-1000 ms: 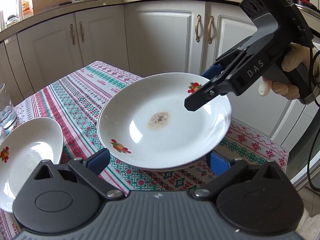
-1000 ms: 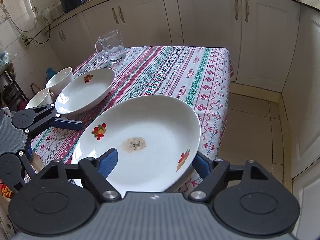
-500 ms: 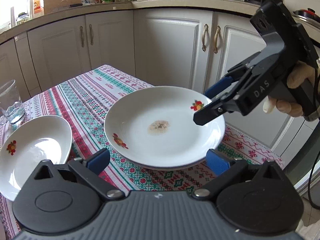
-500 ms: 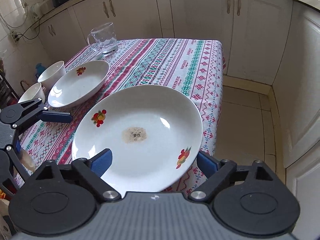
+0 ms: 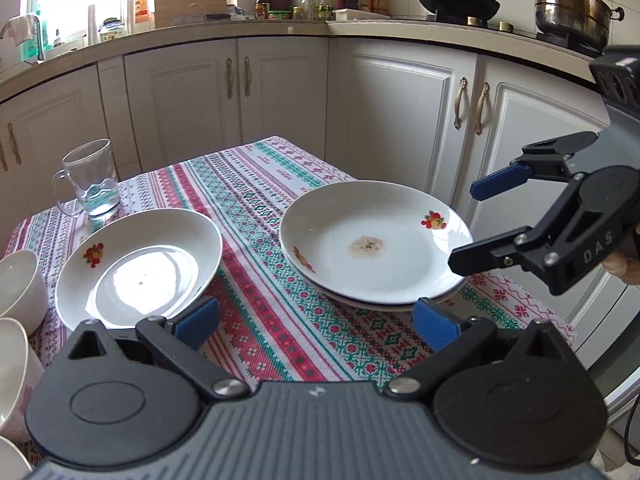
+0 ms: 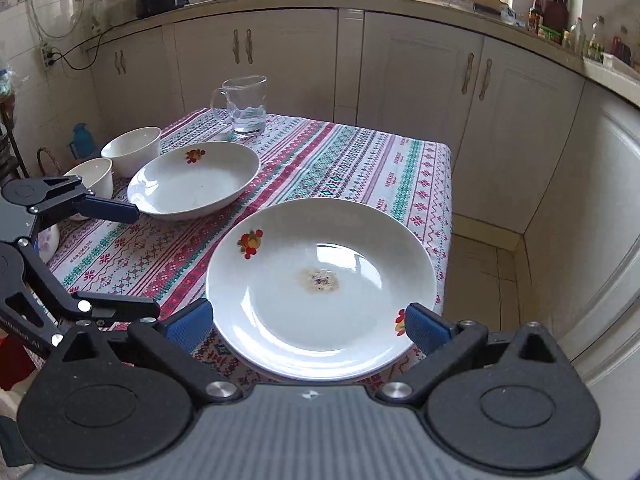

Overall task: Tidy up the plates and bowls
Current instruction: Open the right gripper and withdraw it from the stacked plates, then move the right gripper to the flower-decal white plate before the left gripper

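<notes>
Left wrist view, your left gripper (image 5: pixel 314 322) spread wide and empty, your right gripper (image 5: pixel 466 226) likewise spread beside the stained plate (image 5: pixel 374 244), second plate (image 5: pixel 138 268) near the glass mug (image 5: pixel 90 178).

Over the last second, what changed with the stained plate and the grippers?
The right gripper let go of the stained plate: a second ago it pinched the rim with the plate lifted, now its jaws are open and drawn back to the table edge. The plate went down onto another plate on the tablecloth. The left gripper backed away, open throughout. The second plate, bowls and glass mug stayed put.
</notes>
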### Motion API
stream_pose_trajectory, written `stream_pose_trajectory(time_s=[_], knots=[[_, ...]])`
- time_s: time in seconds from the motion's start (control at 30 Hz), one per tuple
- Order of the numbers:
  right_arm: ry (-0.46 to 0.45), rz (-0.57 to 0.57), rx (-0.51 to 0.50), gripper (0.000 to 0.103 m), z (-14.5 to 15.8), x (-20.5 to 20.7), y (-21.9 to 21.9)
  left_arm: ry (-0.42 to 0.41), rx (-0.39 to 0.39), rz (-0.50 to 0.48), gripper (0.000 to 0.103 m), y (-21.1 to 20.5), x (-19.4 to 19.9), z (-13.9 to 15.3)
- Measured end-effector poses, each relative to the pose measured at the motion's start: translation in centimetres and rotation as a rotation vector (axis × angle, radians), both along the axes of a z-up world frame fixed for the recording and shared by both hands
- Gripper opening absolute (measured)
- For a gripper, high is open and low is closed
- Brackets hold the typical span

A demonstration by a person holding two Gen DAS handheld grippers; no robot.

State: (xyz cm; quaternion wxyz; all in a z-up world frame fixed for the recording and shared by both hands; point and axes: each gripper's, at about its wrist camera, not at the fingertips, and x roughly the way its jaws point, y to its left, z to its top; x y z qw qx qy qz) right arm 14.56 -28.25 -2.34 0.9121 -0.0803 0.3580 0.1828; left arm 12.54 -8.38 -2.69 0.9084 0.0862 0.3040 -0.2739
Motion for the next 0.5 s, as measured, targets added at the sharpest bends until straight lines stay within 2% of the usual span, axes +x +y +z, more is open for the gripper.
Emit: stream_pose_trajectory(time_s=[0.3, 0.5], knots=[[-0.074, 0.078, -0.032, 0.103, 1.4, -2.9, 2.9, -0.019, 0.062, 0.113, 0.102, 2.3, -1.3, 0.1], [-0.08, 0.105, -0.039, 0.103, 2.0, -3.0, 3.6, -0.015, 0.048, 0.336, 0.102, 4.0, 0.3, 0.0]])
